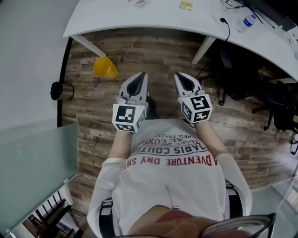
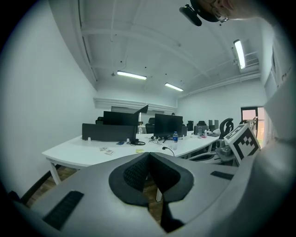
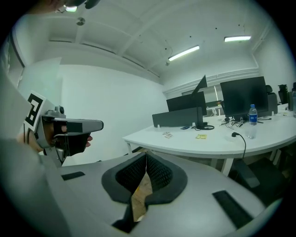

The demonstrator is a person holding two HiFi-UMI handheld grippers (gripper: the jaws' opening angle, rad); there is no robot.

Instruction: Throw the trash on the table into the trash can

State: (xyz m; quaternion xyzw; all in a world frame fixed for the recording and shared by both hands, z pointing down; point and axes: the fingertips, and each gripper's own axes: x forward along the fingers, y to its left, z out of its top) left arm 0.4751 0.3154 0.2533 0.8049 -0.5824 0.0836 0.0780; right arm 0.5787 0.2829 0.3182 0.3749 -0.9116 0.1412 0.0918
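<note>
Both grippers are held side by side close to the person's chest, over the wooden floor and short of the white table. The left gripper and the right gripper are both shut, with nothing between the pads. On the table lie a small pale wrapper and a yellow scrap. In the left gripper view the wrapper and the yellow scrap lie beyond the shut tips. The right gripper view shows the same over its tips. A yellow trash can stands on the floor under the table's left end.
A water bottle, cables and monitors occupy the table's right part. A dark round bin stands by the left wall. Office chairs stand at the right. A glass panel is at the lower left.
</note>
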